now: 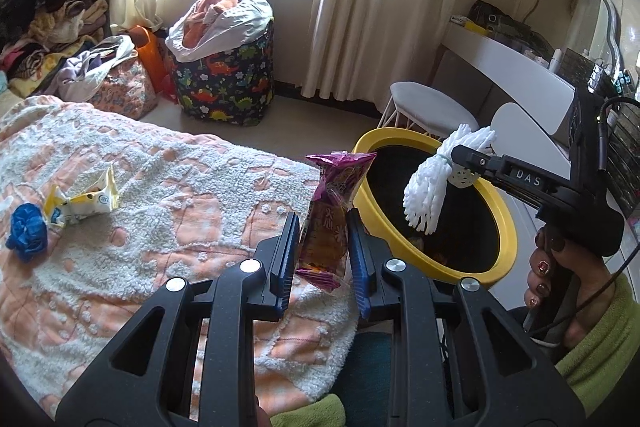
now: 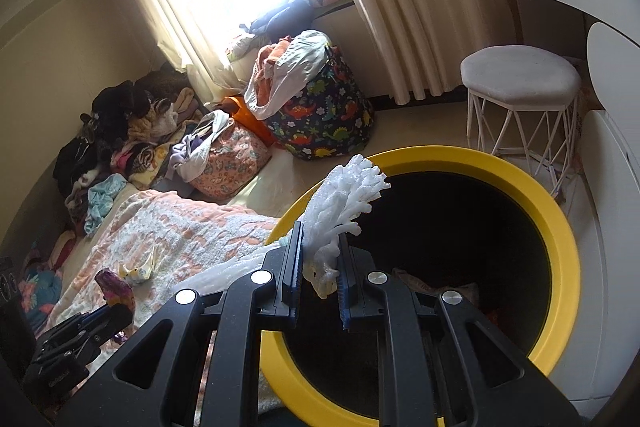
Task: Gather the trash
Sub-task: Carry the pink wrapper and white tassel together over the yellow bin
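Fingers: left gripper (image 1: 324,247) pinches purple snack wrapper (image 1: 332,211); right gripper (image 2: 318,267) clamps white foam net (image 2: 344,203).
Where: both near yellow bin (image 2: 560,227).
Tip: get fully over the opening, then let go.
Left: yellow wrapper (image 1: 86,201), blue wad (image 1: 28,227) on far-left blanket (image 1: 160,187).

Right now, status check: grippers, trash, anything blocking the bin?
Left gripper shut on purple snack wrapper. Right gripper shut on white foam netting, over yellow-rimmed bin. Bin mouth unobstructed. Yellow wrapper, blue wad remain on blanket.
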`<move>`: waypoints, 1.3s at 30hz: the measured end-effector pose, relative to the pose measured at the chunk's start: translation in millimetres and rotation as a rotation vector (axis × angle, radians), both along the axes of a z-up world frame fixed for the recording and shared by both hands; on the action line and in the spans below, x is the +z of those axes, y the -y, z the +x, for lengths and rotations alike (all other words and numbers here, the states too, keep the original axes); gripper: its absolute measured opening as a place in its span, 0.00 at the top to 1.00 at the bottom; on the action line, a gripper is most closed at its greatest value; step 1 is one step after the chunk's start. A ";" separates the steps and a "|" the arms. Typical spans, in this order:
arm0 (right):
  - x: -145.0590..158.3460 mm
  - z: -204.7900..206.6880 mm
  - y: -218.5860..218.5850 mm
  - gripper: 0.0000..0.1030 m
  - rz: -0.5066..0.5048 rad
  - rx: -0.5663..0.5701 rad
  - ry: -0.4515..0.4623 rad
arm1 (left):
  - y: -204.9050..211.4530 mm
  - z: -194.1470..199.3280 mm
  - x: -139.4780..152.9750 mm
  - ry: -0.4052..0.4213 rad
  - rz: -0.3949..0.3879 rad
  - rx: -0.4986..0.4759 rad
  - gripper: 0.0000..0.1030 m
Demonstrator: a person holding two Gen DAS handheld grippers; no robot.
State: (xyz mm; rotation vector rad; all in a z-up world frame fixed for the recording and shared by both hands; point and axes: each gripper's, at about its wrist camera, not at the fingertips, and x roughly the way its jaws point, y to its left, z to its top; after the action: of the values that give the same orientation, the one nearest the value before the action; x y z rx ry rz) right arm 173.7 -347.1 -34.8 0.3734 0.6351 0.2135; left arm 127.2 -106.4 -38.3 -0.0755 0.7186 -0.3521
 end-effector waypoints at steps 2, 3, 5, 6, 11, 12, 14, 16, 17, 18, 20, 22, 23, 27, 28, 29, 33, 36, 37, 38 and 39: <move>-0.5 -2.2 8.1 0.86 -0.003 -0.021 0.003 | 7.0 -0.5 0.4 0.002 0.004 -0.013 0.82; -0.4 -2.4 12.5 0.86 -0.005 -0.031 0.005 | 10.3 -0.1 0.4 0.002 0.006 -0.020 0.82; -0.6 -3.2 21.2 0.86 -0.011 -0.053 0.010 | 17.2 1.1 0.1 -0.001 0.007 -0.034 0.82; -0.9 -3.9 25.8 0.86 -0.010 -0.064 0.012 | 21.2 1.7 0.0 0.000 0.009 -0.041 0.82; -3.2 -4.9 43.8 0.86 -0.013 -0.111 0.012 | 41.5 3.9 0.4 0.004 0.019 -0.081 0.82; -3.9 -4.7 46.4 0.86 -0.017 -0.120 0.012 | 45.5 4.5 0.3 0.004 0.021 -0.089 0.82; -5.3 -5.3 52.3 0.86 -0.024 -0.139 0.012 | 53.5 6.1 -0.2 0.004 0.024 -0.105 0.82; -7.5 -6.6 59.3 0.86 -0.038 -0.159 0.013 | 61.1 7.0 -0.9 0.005 0.027 -0.123 0.82; -8.4 -6.7 61.6 0.86 -0.046 -0.168 0.013 | 65.3 7.5 -1.5 0.005 0.029 -0.132 0.82; -9.6 -6.8 64.4 0.86 -0.053 -0.177 0.012 | 69.3 8.2 -2.1 0.005 0.031 -0.141 0.82; -12.0 -7.9 68.9 0.86 -0.068 -0.195 0.011 | 76.8 9.2 -3.2 0.006 0.035 -0.155 0.82; -15.1 -9.4 73.9 0.86 -0.080 -0.212 0.009 | 83.8 11.1 -4.7 0.003 0.038 -0.169 0.82; -16.4 -9.7 76.1 0.86 -0.086 -0.219 0.008 | 86.6 11.4 -5.0 0.003 0.038 -0.175 0.82; -22.0 -9.5 83.1 0.86 -0.107 -0.237 0.001 | 98.9 15.1 -7.6 0.002 0.044 -0.197 0.82; -23.4 -9.1 83.7 0.86 -0.112 -0.239 -0.001 | 101.9 15.9 -8.2 0.000 0.046 -0.202 0.82; -24.3 -9.0 83.2 0.86 -0.120 -0.241 -0.002 | 105.0 17.3 -9.2 -0.002 0.048 -0.207 0.82; -28.3 -7.1 82.6 0.86 -0.147 -0.244 -0.012 | 116.2 25.4 -13.3 -0.009 0.056 -0.221 0.82; -30.7 -4.2 83.2 0.86 -0.151 -0.244 -0.025 | 122.6 34.2 -17.2 -0.021 0.059 -0.223 0.82; -31.2 -3.5 83.2 0.85 -0.151 -0.241 -0.030 | 124.6 37.6 -19.1 -0.029 0.058 -0.222 0.82; -32.3 -2.9 83.5 0.84 -0.149 -0.238 -0.033 | 126.5 40.7 -20.7 -0.036 0.057 -0.221 0.82; -32.7 -2.7 83.8 0.83 -0.143 -0.235 -0.033 | 128.5 44.2 -22.3 -0.041 0.058 -0.218 0.82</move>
State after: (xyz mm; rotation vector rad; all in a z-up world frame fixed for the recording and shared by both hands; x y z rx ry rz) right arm 171.0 -431.0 -67.6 0.3106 0.6293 -0.0624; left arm 171.5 -234.8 -60.6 0.0509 0.7797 -0.5393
